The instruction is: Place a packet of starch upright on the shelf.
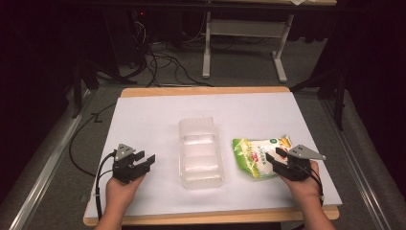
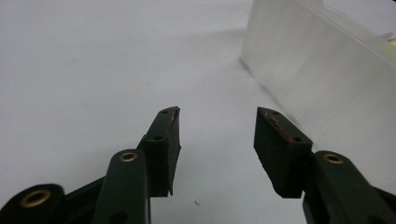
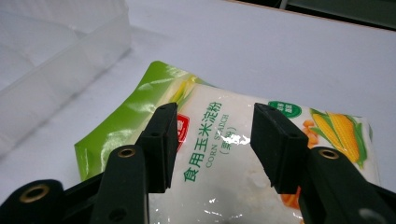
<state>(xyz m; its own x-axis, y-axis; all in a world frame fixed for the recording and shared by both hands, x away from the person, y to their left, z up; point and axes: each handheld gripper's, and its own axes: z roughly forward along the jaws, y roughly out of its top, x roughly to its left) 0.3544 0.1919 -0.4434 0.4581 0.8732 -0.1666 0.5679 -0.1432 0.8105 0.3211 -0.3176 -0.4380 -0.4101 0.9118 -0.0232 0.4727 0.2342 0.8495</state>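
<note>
A clear plastic bin [image 1: 201,152] stands in the middle of the white table [image 1: 158,110]; its frosted side wall [image 2: 322,79] fills the upper right of the left gripper view. A green and white corn starch bag [image 1: 258,155] lies flat to the bin's right, and its printed face [image 3: 224,154] is close under my right gripper. My right gripper [image 1: 276,155] is open, jaws spread just over the bag's near edge [image 3: 212,140]. My left gripper [image 1: 145,158] is open above bare table, left of the bin [image 2: 217,140], holding nothing.
The bin's corner [image 3: 70,56] sits to the upper left in the right gripper view. Beyond the table's far wooden edge [image 1: 206,90] are floor cables [image 1: 163,62] and a white stand's legs [image 1: 207,48]. A cable [image 1: 79,139] trails off the table's left side.
</note>
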